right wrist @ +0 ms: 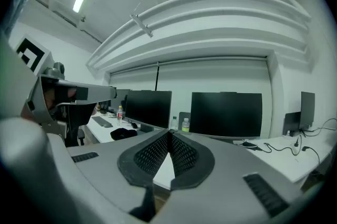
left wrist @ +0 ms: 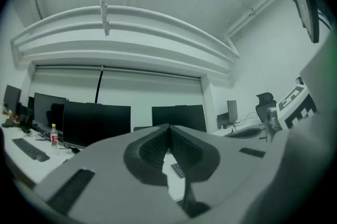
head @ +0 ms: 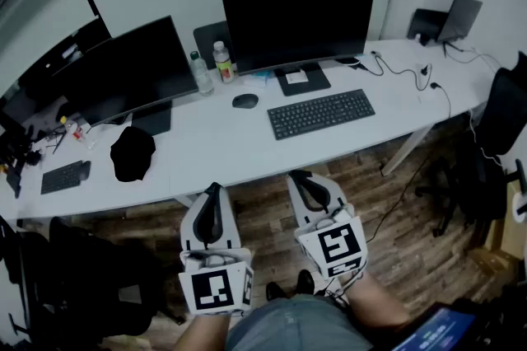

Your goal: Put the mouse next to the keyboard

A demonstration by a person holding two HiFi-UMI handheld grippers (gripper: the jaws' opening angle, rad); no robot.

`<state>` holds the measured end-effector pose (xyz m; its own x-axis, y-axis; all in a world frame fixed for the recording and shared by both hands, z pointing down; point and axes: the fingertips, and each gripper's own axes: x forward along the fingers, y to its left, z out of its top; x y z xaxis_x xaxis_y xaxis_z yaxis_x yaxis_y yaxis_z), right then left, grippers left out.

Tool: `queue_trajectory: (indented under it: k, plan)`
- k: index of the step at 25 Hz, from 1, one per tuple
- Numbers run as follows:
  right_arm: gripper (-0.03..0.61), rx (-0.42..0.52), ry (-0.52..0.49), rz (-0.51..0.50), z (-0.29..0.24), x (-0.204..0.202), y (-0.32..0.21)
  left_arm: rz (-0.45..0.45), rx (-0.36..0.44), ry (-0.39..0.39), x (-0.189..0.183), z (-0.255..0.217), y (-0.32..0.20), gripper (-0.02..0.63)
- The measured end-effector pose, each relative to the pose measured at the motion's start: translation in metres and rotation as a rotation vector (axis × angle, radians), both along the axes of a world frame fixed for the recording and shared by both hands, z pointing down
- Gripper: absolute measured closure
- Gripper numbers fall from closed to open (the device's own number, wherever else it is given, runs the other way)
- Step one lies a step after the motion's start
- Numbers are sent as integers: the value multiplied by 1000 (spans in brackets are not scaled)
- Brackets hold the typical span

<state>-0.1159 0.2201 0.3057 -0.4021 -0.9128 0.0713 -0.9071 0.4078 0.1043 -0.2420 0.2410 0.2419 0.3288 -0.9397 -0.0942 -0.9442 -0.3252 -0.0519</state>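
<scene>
Item: mouse (head: 244, 100), apart from keyboard (head: 321, 113). Fingers clenched, empty: left gripper (head: 212, 191), right gripper (head: 301, 178). Advised: unclench one, straddle mouse squarely.

Legible markings: none readable.
The left cube (head: 216, 290) on the left gripper (head: 212, 191) and the right cube (head: 339, 246) on the right gripper (head: 300, 178) each show a black-and-white square code pattern, no letters or digits. The bottle (head: 222, 61) label and keyboard (head: 321, 113) legends are too small to read.
</scene>
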Motion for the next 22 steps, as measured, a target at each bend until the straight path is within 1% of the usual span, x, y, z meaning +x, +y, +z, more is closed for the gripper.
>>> queue_trajectory:
  k: [10,13,14,15,16,19,22]
  plan:
    - [565,12,2,22,-4,-6,2,15,-1,7,-9,0,3,609]
    - [563,15,-31,47,-5,-9,0,26,-8,10,-15,3,3,609]
    - [533,13,-42,52,-5,-11,0,30,-7,8,-17,4,3,609]
    - [469,14,-48,57,-6,-13,-1,35,-5,9,-19,4,2,609]
    - [456,22,-48,63,-8,-14,-3,43,-1,10,-21,4,1,609]
    - [444,49,-16,88,-12,-16,-7,63,3,12,-26,7,-1,609]
    - [442,29,-5,99,-6,-21,-7,64,-16,17,-35,14,-3,609]
